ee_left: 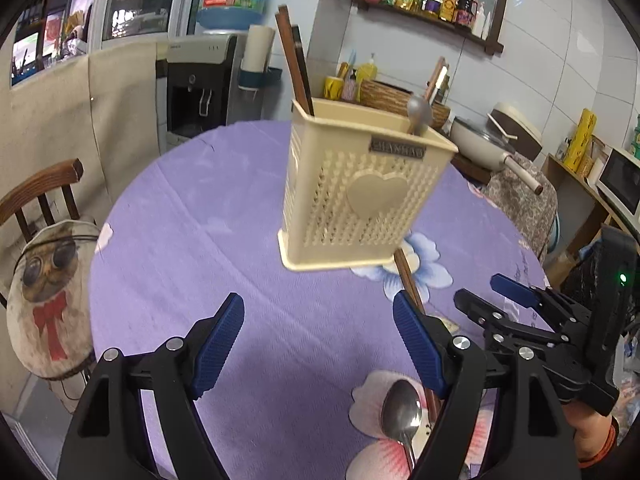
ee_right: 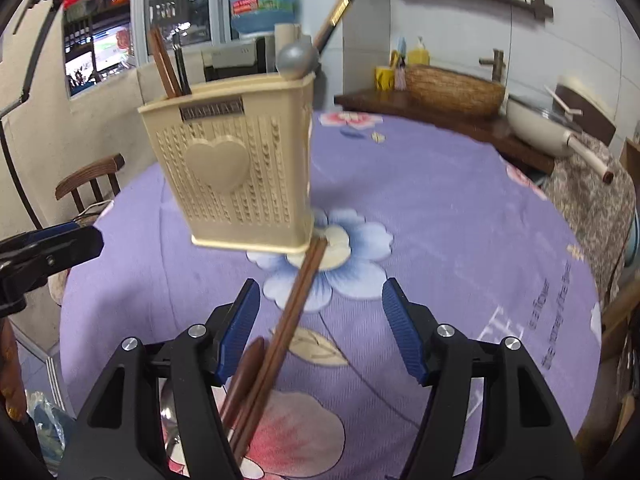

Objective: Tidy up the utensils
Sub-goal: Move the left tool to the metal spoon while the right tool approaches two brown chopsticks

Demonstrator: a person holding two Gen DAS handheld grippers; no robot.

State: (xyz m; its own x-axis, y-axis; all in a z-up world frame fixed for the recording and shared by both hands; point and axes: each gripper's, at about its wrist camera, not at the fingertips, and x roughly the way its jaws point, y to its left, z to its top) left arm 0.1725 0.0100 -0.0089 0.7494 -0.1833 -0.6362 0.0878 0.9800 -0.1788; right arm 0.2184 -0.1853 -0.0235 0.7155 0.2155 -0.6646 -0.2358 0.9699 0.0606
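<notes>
A cream perforated utensil holder with a heart on its front stands on the purple tablecloth; it also shows in the right wrist view. It holds brown chopsticks and a metal spoon. A pair of brown chopsticks lies on the cloth from the holder's base towards me. A metal spoon lies near the front edge. My left gripper is open and empty. My right gripper is open, its fingers on either side of the lying chopsticks, above them.
A wooden chair with an owl cushion stands at the left. A pan and a woven basket sit behind the table. A water dispenser stands at the back. The round table fills the middle.
</notes>
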